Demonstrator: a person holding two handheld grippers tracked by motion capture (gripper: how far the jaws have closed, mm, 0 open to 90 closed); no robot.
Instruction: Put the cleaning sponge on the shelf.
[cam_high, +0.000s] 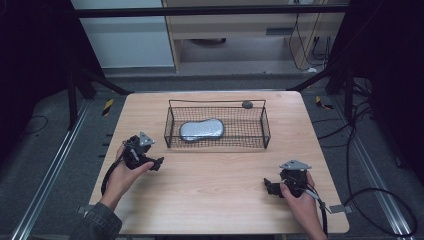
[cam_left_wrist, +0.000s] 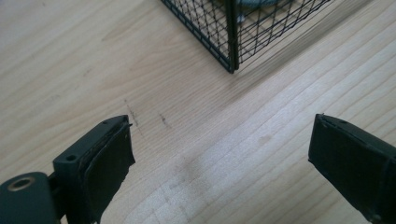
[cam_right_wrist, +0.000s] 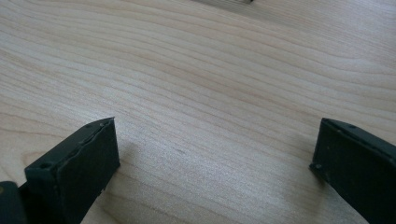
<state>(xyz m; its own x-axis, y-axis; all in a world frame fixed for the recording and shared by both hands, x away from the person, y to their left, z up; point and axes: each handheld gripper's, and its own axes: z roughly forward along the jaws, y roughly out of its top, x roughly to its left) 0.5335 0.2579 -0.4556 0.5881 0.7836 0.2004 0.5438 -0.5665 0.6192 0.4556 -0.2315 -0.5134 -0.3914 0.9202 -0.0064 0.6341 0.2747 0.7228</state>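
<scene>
A black wire basket (cam_high: 171, 127) stands on the far middle of the wooden table (cam_high: 215, 190). Inside it lies a grey, peanut-shaped pouch (cam_high: 201, 129). A small dark round object (cam_high: 247, 104) sits at the basket's back right rim. My left gripper (cam_high: 159, 163) rests on the table just left of the basket's near left corner (cam_left_wrist: 231, 65), open and empty. My right gripper (cam_high: 269, 186) sits near the table's front right, also open, with bare wood between its fingers (cam_right_wrist: 79, 163).
Dark metal frame legs (cam_high: 95, 80) and rails flank the table. Cables (cam_high: 380, 200) lie on the floor at the right. A wooden cabinet (cam_high: 250, 30) stands beyond the far edge.
</scene>
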